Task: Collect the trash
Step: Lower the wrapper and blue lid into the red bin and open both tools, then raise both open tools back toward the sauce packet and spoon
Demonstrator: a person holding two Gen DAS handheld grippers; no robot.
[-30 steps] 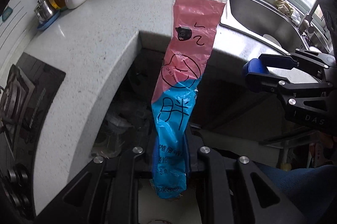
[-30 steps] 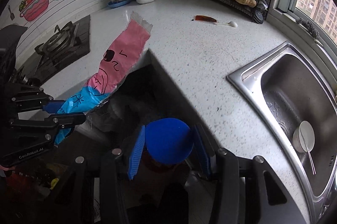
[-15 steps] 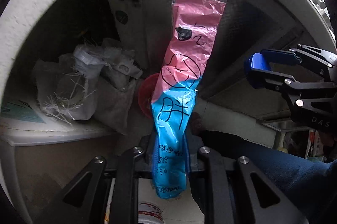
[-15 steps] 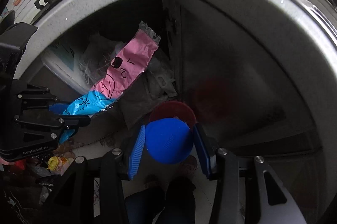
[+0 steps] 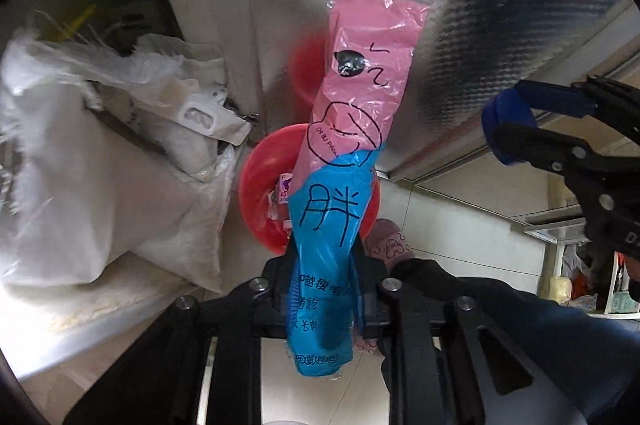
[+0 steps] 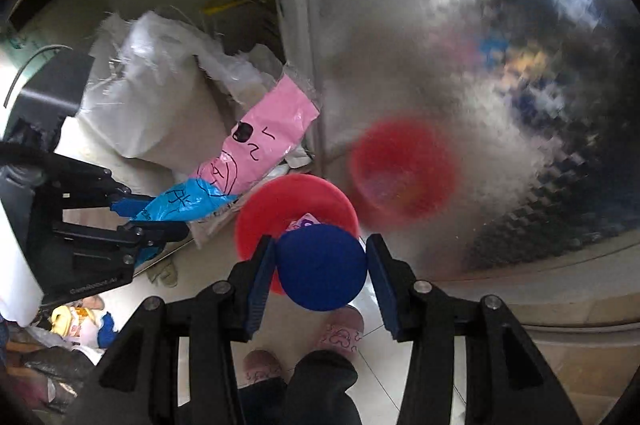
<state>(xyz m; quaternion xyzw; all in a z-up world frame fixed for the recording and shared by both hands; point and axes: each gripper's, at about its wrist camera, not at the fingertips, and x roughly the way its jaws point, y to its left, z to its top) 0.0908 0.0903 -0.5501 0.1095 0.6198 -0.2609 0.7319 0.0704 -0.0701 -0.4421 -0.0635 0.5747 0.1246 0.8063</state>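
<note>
My left gripper (image 5: 322, 277) is shut on a long pink and blue plastic wrapper (image 5: 352, 129), which sticks out forward over a red bin (image 5: 260, 193) on the floor. The wrapper (image 6: 248, 153) and left gripper (image 6: 148, 221) also show at left in the right wrist view. My right gripper (image 6: 320, 269) holds a round blue lid (image 6: 322, 269) between its blue pads, just above the near rim of the red bin (image 6: 280, 201). The right gripper (image 5: 516, 129) shows at the right of the left wrist view. Some trash lies in the bin.
A shiny metal cabinet door (image 6: 480, 65) stands behind the bin and reflects it. White sacks (image 5: 100, 165) lie to the left under the counter. My feet in pink slippers (image 6: 340, 333) stand on the tiled floor near the bin.
Both grippers have dropped from counter height to the floor under the counter. The red bin has come close below the wrapper and the blue lid.
</note>
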